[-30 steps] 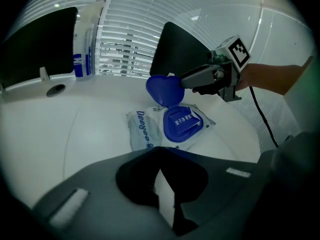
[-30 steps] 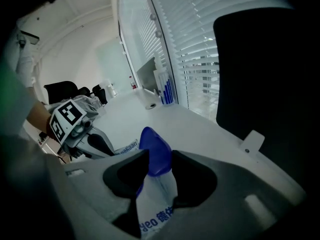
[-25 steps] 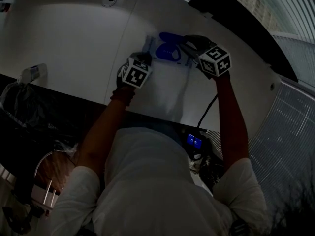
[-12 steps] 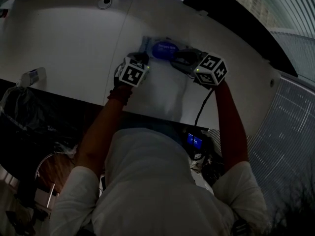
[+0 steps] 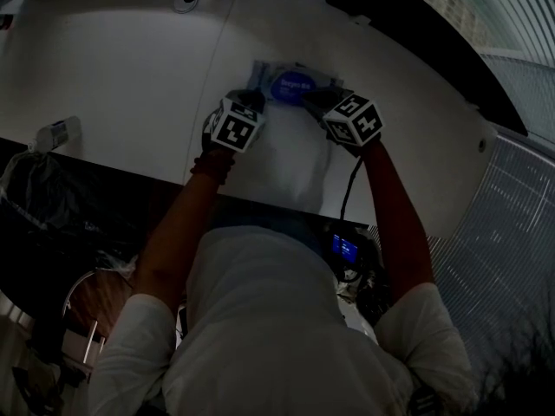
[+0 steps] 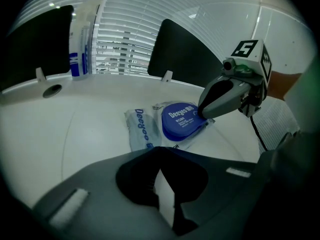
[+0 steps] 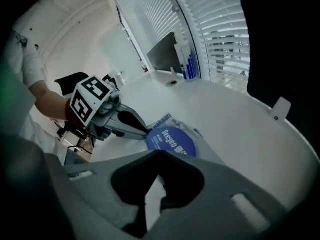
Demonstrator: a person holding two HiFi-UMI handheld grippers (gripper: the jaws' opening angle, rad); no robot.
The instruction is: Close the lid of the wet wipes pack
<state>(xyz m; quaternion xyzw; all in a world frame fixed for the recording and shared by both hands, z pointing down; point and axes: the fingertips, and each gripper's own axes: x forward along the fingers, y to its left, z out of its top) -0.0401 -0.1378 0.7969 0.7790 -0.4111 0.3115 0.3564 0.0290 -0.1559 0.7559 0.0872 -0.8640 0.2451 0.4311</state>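
Your right gripper, jaws just closed empty, has pressed the blue lid down flat, seemingly sealing the wet wipes pack your closed left gripper pins.

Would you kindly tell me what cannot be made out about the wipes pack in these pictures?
- The lid's right rim, and whether it has latched: left gripper view, covered by the right gripper's tip.
- The pack's near edge: both gripper views, hidden under the dark jaws in the foreground.
- Small print on the pack: head view, too dark and small.

The right gripper covers one edge of the lid (small print unreadable).
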